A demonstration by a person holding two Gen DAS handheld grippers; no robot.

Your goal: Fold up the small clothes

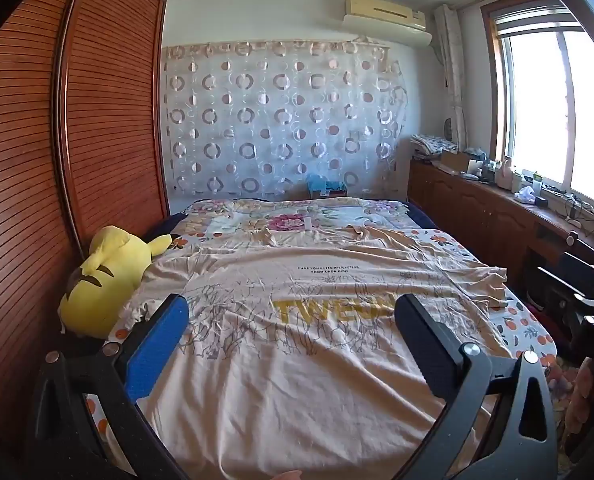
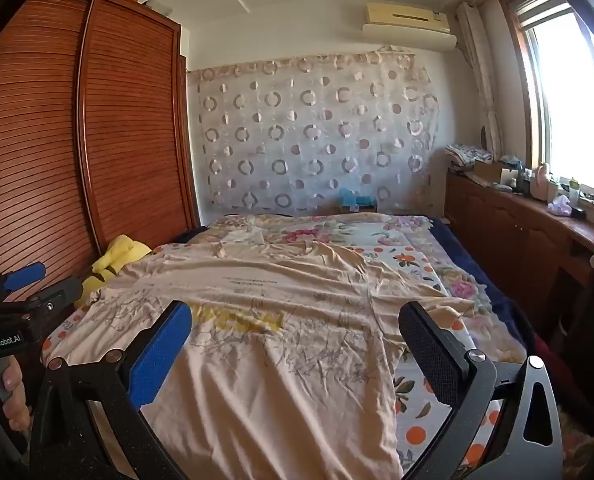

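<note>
Beige T-shirt (image 1: 297, 320) lying spread flat on the bed (image 2: 429, 408), both tongs hovering above its near hem, nothing gripped

The shirt is lying face up directly ahead of and below the left gripper (image 1: 291, 320) and the right gripper (image 2: 297, 324), its long axis running away from them, collar pointing toward the far patterned curtain (image 1: 281, 120), sleeves spreading sideways; both sets of jaws are standing wide apart and empty. Judgement: first grasp is pending; each tong should be pinching a hem corner or sleeve edge cleanly, taking both layers, keeping the fabric taut while folding. Yellow plush toy (image 1: 105, 280) is sitting left of the left tong, touching the shirt's edge
</note>
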